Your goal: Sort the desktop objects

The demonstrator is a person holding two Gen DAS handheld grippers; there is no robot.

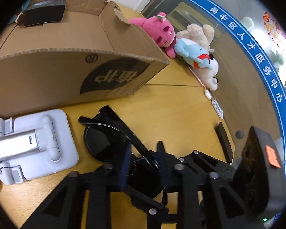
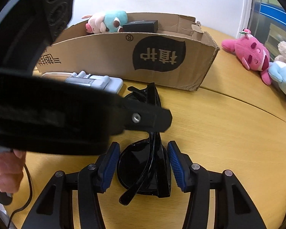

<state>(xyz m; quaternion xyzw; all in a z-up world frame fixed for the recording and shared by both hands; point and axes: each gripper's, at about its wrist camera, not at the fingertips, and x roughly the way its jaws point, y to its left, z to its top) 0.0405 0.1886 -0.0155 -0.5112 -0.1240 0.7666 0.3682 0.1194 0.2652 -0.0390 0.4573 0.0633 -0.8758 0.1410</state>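
Note:
Black folded sunglasses [image 1: 106,145] lie on the yellow wooden table [image 1: 171,114]. My left gripper [image 1: 145,162] has its blue pads on both sides of the glasses' middle, seemingly closed on them. In the right wrist view the sunglasses [image 2: 146,171] lie between the open blue pads of my right gripper [image 2: 143,168], which do not touch them. The left gripper's finger [image 2: 148,119] crosses over the glasses there. A cardboard box [image 1: 66,61] stands behind, holding a black box [image 1: 44,12] and a plush toy [image 2: 106,22].
A grey folding phone stand [image 1: 32,145] lies left of the glasses. Pink [image 1: 158,30], beige and blue plush toys lie at the table's far right edge by a glass wall. A black slab [image 1: 224,143] and small white items rest along that edge.

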